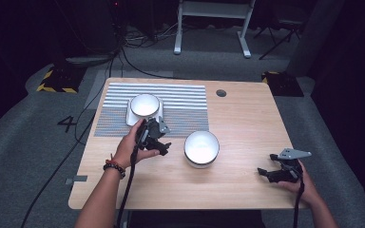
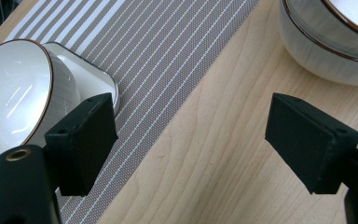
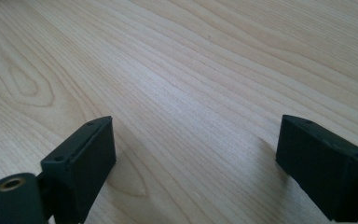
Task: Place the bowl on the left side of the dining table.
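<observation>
Bowl (image 1: 144, 105) sits on the tray (image 1: 129, 117) beside my wide, empty left gripper (image 1: 155, 136); second bowl (image 1: 201, 147) waits, right gripper (image 1: 272, 172) wide too.

Grey-and-white striped woven placemat (image 2: 168, 56) is seen under & ahead of left gripper (image 2: 191, 140) jaws, laid on light wooden table (image 3: 191, 70), whose bare grain is seen btw. right gripper (image 3: 196, 154) jaws. Round dark cable hole (image 1: 221, 93) is set well beyond both, nr far edge.
</observation>
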Demonstrator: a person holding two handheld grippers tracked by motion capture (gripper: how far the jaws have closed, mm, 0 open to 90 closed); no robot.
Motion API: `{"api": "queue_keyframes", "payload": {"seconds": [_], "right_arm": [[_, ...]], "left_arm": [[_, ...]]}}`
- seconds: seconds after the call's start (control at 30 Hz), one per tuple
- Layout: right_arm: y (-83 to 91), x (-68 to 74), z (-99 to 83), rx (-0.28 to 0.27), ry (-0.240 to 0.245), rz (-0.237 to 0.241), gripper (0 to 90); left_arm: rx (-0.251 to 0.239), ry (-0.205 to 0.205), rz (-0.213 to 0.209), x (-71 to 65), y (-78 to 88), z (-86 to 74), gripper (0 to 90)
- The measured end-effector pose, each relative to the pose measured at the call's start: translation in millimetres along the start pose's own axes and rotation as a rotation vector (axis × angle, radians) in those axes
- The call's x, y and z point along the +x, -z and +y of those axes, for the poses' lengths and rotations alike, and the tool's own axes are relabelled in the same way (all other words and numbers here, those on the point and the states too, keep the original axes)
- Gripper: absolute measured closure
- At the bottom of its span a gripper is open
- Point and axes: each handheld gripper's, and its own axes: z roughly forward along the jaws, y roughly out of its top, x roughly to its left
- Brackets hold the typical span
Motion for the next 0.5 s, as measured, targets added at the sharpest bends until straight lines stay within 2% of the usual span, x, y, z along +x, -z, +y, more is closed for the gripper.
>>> {"api": "queue_keyframes", "payload": {"seconds": [0.03, 0.07, 0.1, 0.2, 0.23, 0.3, 0.33, 0.37, 0.4, 0.47, 0.5], "right_arm": [[0.0, 0.0, 0.0, 0.0, 0.0, 0.0, 11.9], [0.0, 0.0, 0.0, 0.0, 0.0, 0.0, 11.9], [0.0, 0.0, 0.0, 0.0, -0.001, 0.0, 11.9], [0.0, 0.0, 0.0, 0.0, 0.0, 0.0, 11.9], [0.0, 0.0, 0.0, 0.0, 0.0, 0.0, 11.9], [0.0, 0.0, 0.0, 0.0, 0.0, 0.0, 11.9], [0.0, 0.0, 0.0, 0.0, 0.0, 0.0, 11.9], [0.0, 0.0, 0.0, 0.0, 0.0, 0.0, 11.9], [0.0, 0.0, 0.0, 0.0, 0.0, 0.0, 11.9], [0.0, 0.0, 0.0, 0.0, 0.0, 0.0, 11.9], [0.0, 0.0, 0.0, 0.0, 0.0, 0.0, 11.9]], "left_arm": [[0.007, -0.004, -0.011, -0.1, 0.7, -0.8, 16.6], [0.0, -0.008, 0.003, -1.3, -0.1, -2.3, 16.5], [0.018, -0.031, 0.004, -0.4, 0.7, -2.8, 16.5], [0.027, -0.012, -0.004, -2.1, 2.0, -6.5, 16.5], [0.024, -0.024, 0.003, -2.0, 2.0, -7.5, 16.5], [0.055, -0.056, -0.009, -0.5, 4.4, -9.2, 16.5], [0.051, -0.052, -0.003, -1.4, 4.5, -10.6, 16.5], [0.023, -0.05, 0.013, -2.4, 3.0, -12.1, 16.5], [0.041, -0.041, 0.004, -3.8, 4.3, -13.0, 16.5], [0.042, -0.067, 0.014, -3.3, 4.4, -14.2, 16.5], [0.049, -0.046, 0.01, -5.2, 5.0, -15.4, 16.5]]}}
